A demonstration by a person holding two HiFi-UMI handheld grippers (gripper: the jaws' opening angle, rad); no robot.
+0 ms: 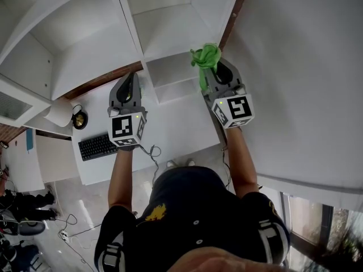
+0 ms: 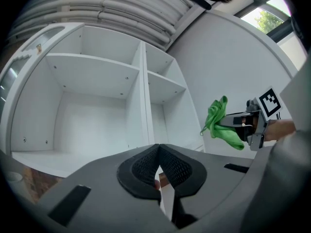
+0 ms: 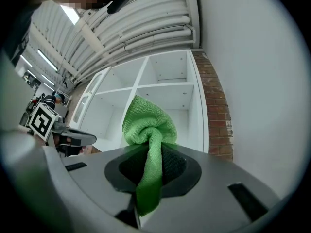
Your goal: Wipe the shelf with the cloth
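A green cloth is bunched in my right gripper, which is shut on it; a tail of the cloth hangs down between the jaws. The white shelf unit with open compartments stands ahead of both grippers, its lower shelf board just left of the cloth. My left gripper is shut with nothing in it, held in front of the left compartments. From the left gripper view the cloth and the right gripper show at the right, short of the shelf.
A white desk lies below, with a black keyboard, a cable and a small round object. A brick strip and a white wall flank the shelf's right side. People stand at the far left.
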